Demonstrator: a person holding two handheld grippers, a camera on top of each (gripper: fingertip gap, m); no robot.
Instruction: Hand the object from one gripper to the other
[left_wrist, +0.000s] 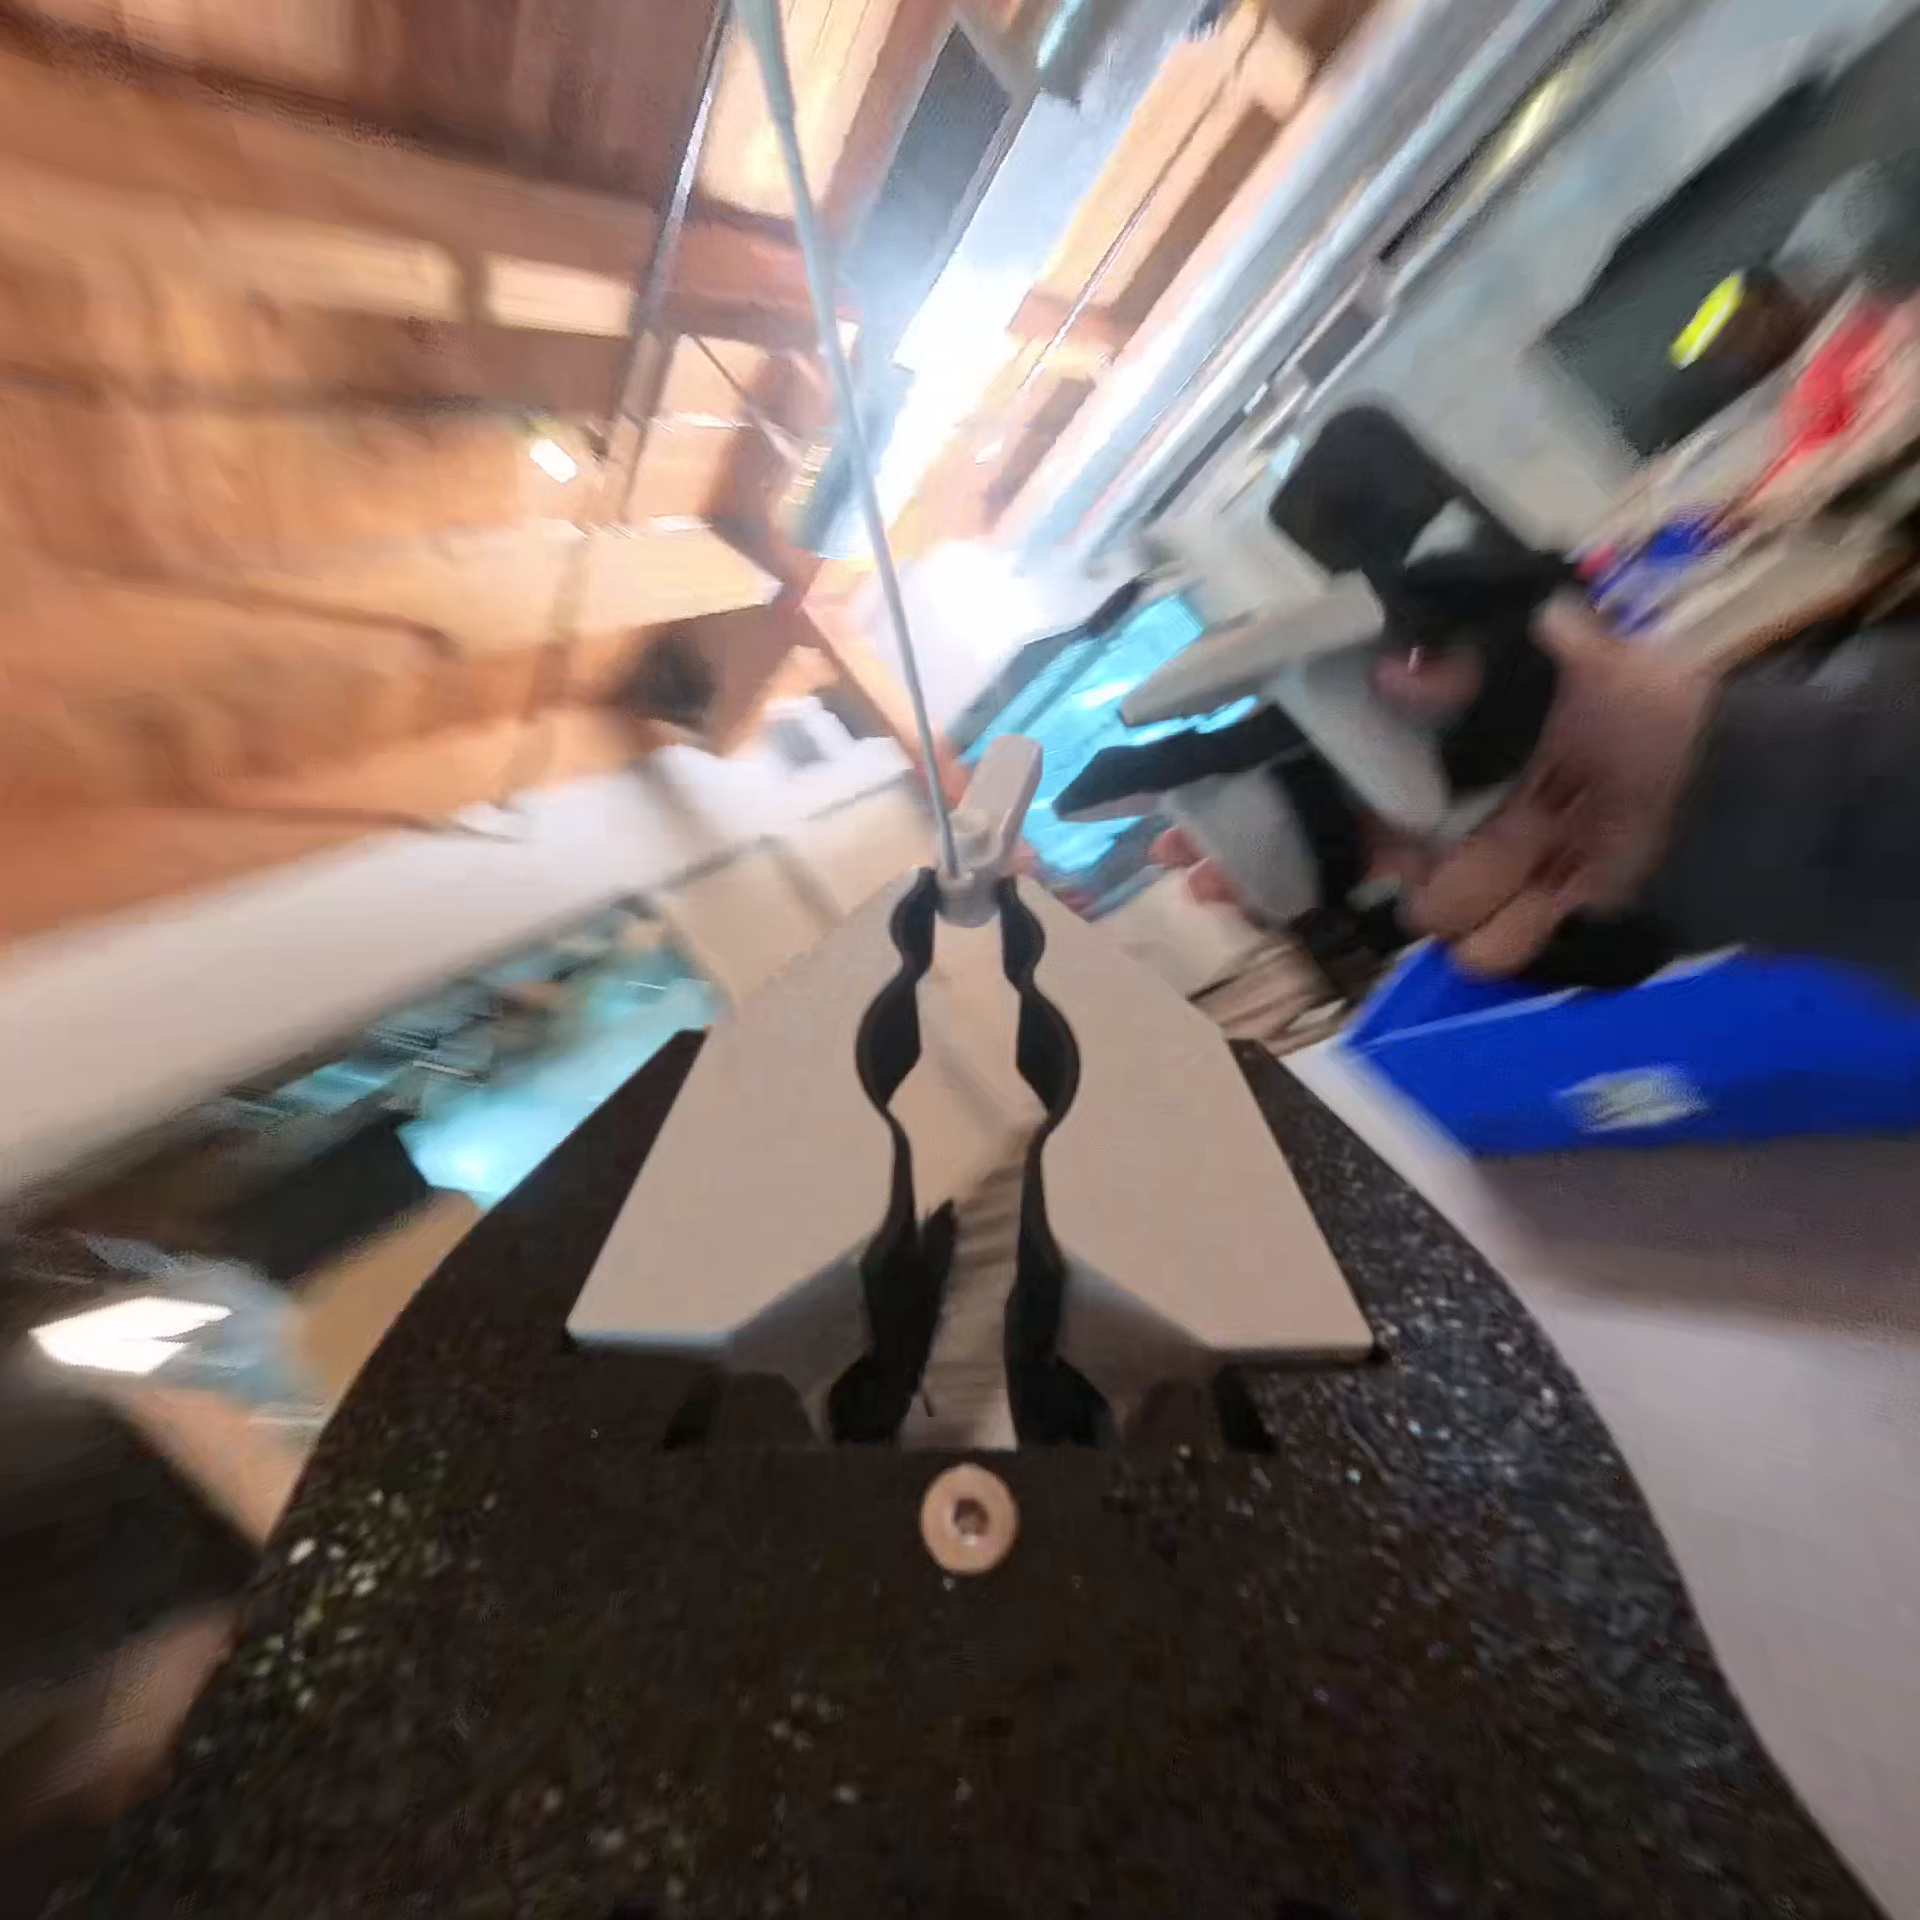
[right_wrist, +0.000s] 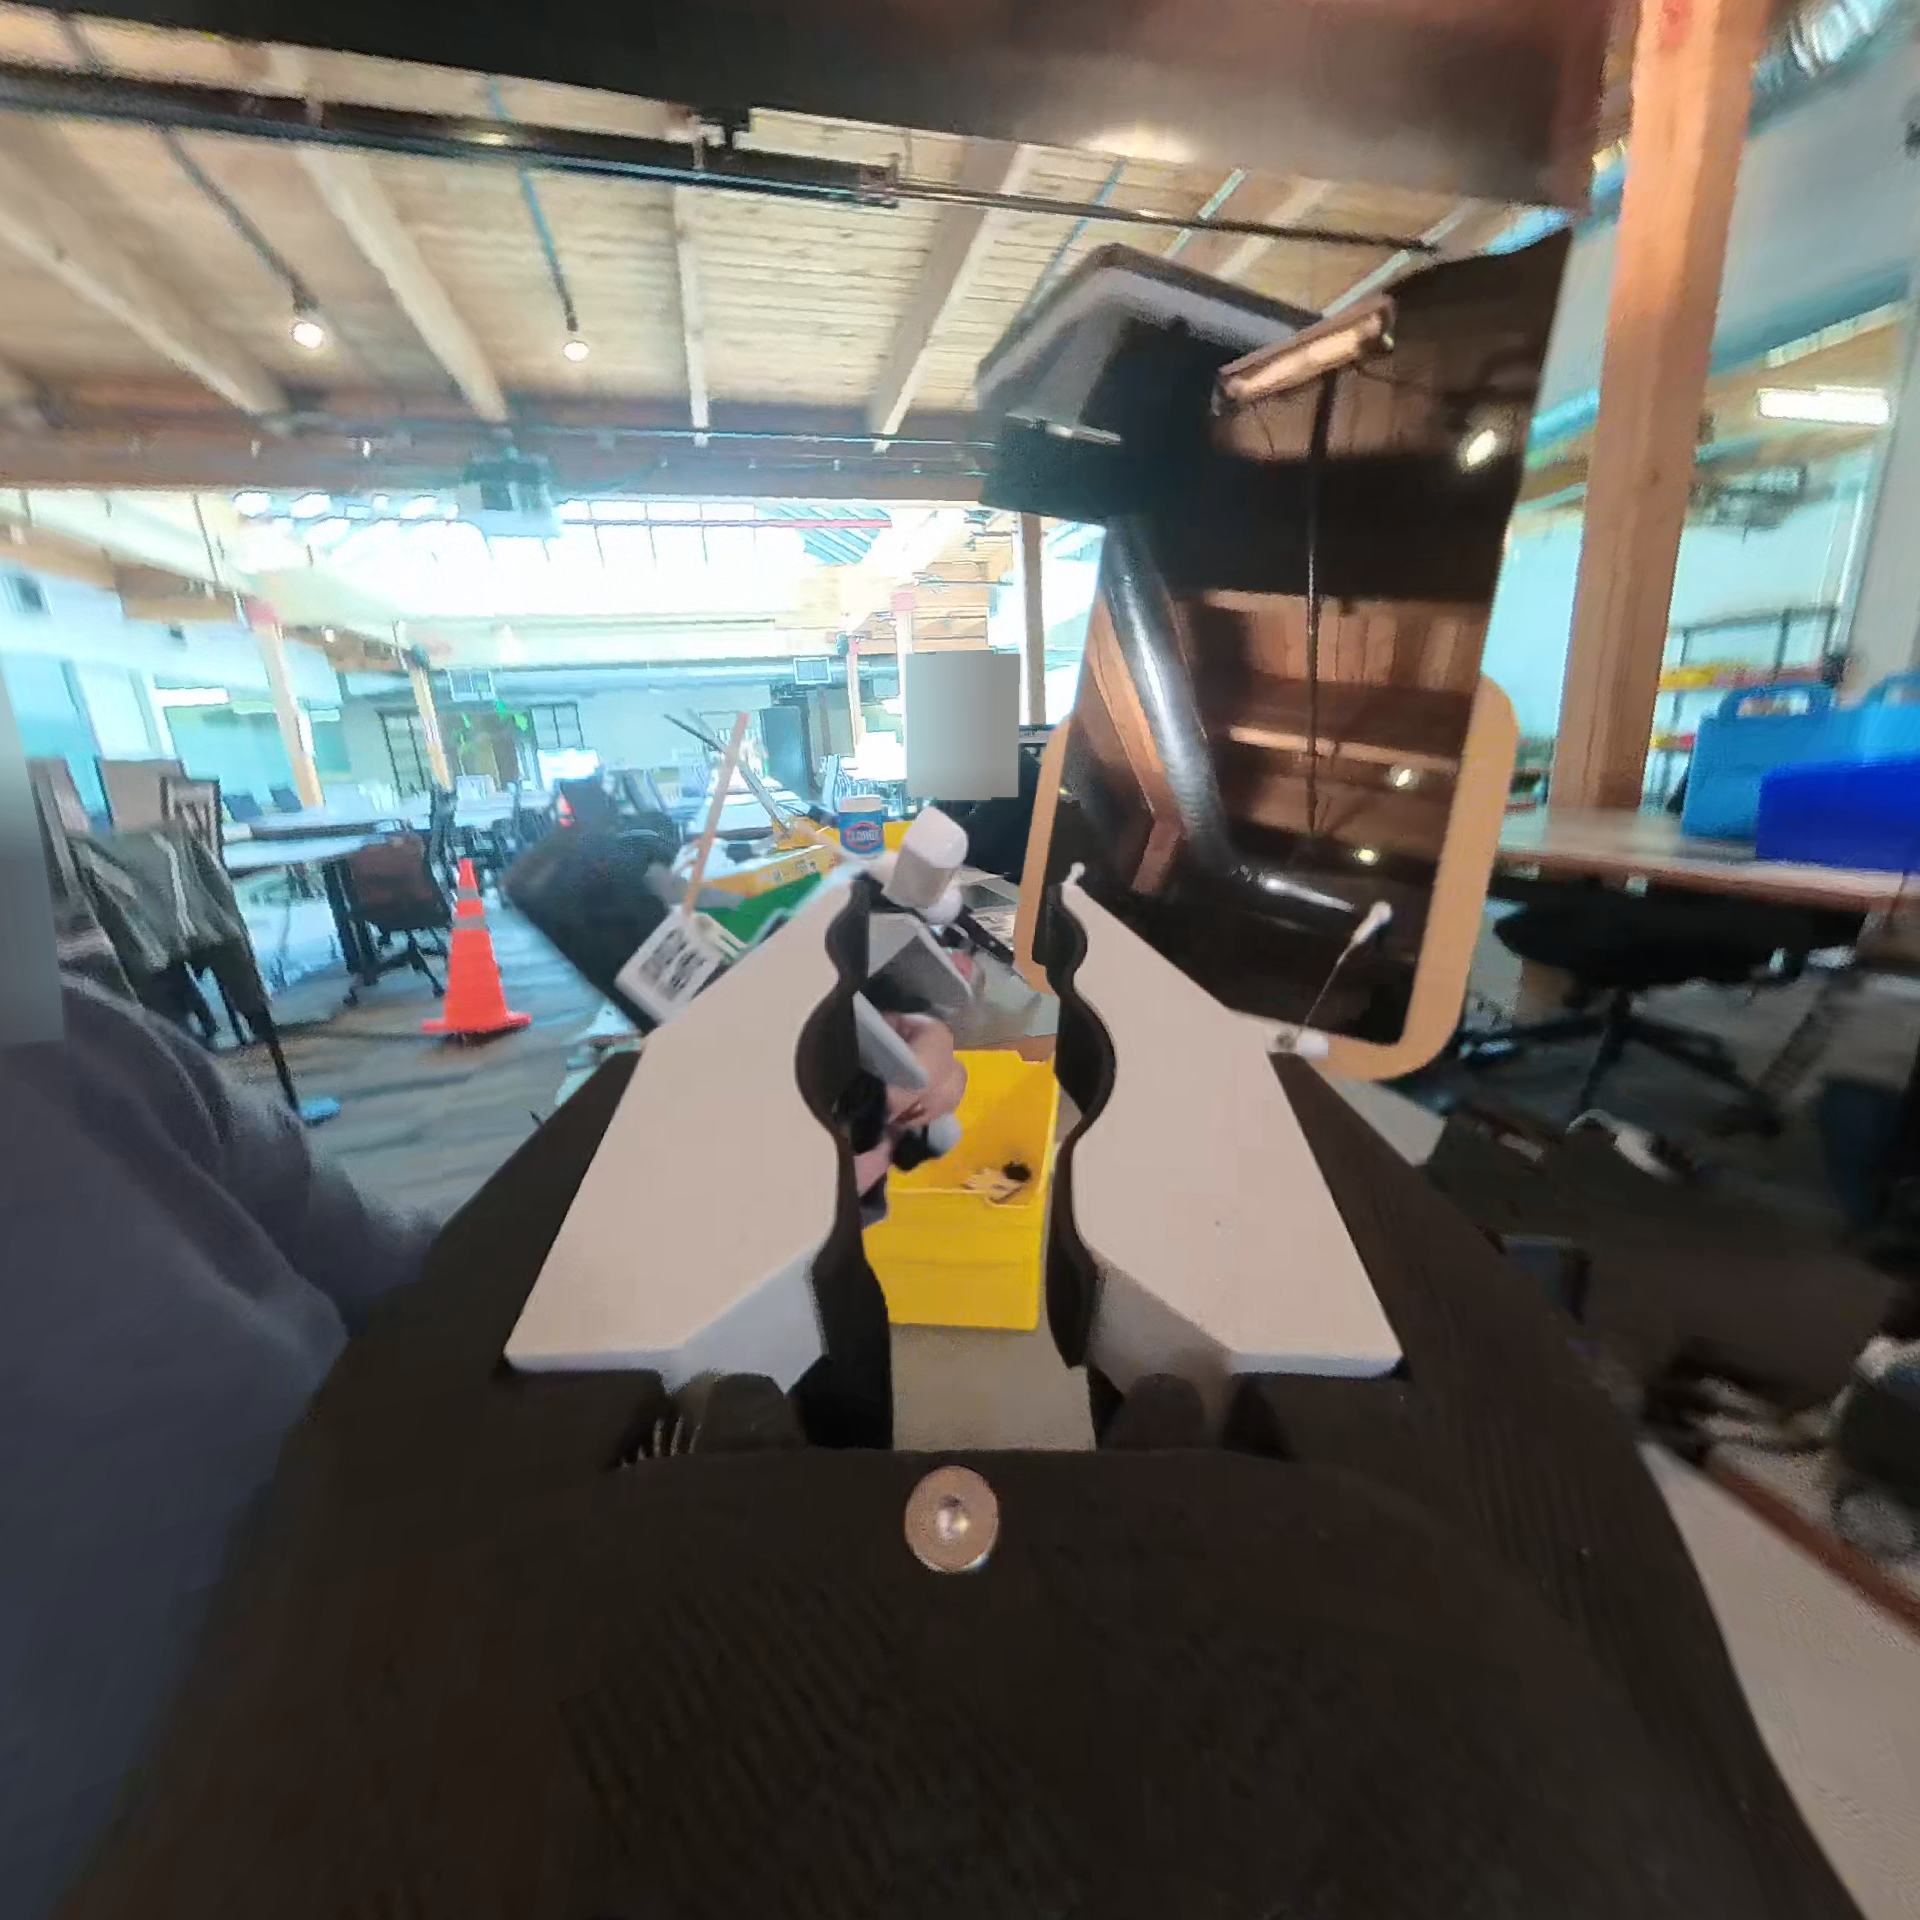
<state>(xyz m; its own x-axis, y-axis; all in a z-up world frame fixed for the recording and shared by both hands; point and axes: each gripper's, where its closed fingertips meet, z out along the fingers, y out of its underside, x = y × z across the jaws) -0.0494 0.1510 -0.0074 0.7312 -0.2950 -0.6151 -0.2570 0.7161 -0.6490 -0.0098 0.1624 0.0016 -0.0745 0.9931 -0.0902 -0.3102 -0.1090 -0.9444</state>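
Item: mirror (right_wrist: 1278, 665), thin wooden-edged panel on a small white clip (left_wrist: 977, 862). Light, stiff, breakable. Left tool (left_wrist: 961, 899) pinches the clip; right tool (right_wrist: 956, 914) gapes empty. Take the rim.

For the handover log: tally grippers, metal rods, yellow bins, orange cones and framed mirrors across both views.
Grippers: 2 (left gripper, right gripper)
Metal rod: 1
Yellow bin: 1
Orange cone: 1
Framed mirror: 1
Total: 6

Left gripper (left_wrist: 966, 894) clamped, right gripper (right_wrist: 961, 914) parted.
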